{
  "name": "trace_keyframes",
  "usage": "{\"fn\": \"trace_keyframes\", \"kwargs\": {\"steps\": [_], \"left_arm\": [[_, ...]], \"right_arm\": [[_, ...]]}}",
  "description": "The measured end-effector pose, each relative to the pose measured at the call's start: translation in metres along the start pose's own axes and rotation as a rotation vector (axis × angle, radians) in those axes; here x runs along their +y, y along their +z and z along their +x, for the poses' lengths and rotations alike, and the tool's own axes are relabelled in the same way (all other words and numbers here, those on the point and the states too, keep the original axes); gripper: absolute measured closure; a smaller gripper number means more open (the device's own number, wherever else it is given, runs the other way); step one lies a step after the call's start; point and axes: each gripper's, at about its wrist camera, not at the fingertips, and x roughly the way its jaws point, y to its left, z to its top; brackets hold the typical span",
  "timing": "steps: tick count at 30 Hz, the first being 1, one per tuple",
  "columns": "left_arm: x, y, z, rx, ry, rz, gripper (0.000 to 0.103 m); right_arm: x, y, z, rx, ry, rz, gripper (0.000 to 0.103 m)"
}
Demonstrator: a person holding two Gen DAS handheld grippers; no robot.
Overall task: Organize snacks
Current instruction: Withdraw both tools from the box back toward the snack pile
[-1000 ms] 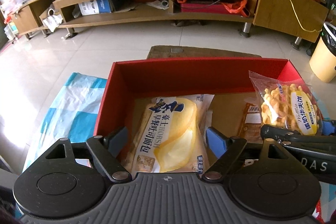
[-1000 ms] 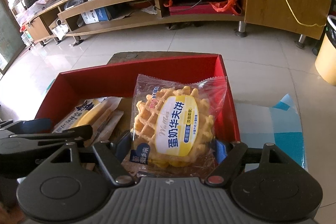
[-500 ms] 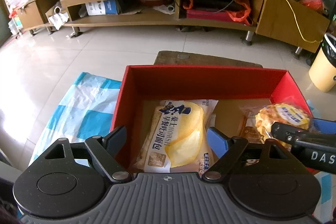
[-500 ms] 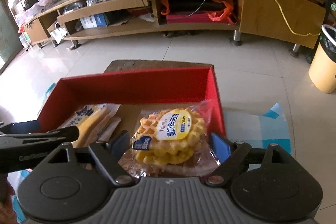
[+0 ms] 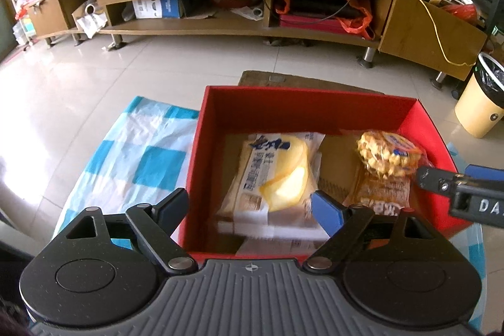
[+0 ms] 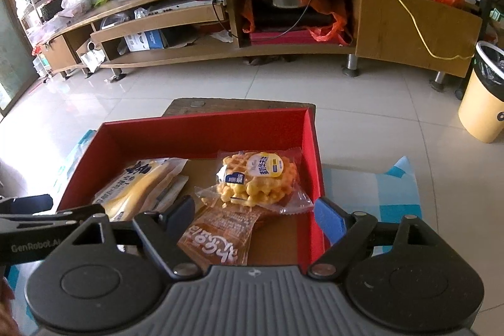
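Note:
A red box (image 5: 302, 111) (image 6: 201, 128) stands on a blue-and-white checked cloth (image 5: 138, 153). Inside lie a yellow bread pack (image 5: 277, 172) (image 6: 138, 185) on the left, a waffle pack (image 6: 258, 178) (image 5: 387, 153) on the right, and a brown snack pack (image 6: 217, 238) under the waffles. My left gripper (image 5: 250, 208) is open and empty above the box's near left side. My right gripper (image 6: 253, 214) is open and empty, held back from the waffle pack over the brown pack. Its finger shows in the left wrist view (image 5: 456, 188).
A long wooden TV stand (image 6: 252, 21) full of clutter runs along the back. A yellow bin (image 6: 482, 96) stands on the tiled floor at the right. A brown mat (image 5: 302, 81) lies behind the box.
My right gripper opened and let the waffle pack drop into the box's right side, then drew back. Both grippers pulled away from the box and rose a little.

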Motion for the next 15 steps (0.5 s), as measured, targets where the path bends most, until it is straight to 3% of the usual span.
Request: {"fn": "trace_keyframes", "kwargs": {"steps": [15], "left_arm": [[0.029, -0.070, -0.023, 0.140, 0.007, -0.040, 0.013]], "right_arm": [[0.021, -0.033, -0.031, 0.033, 0.038, -0.051, 0.023]]}}
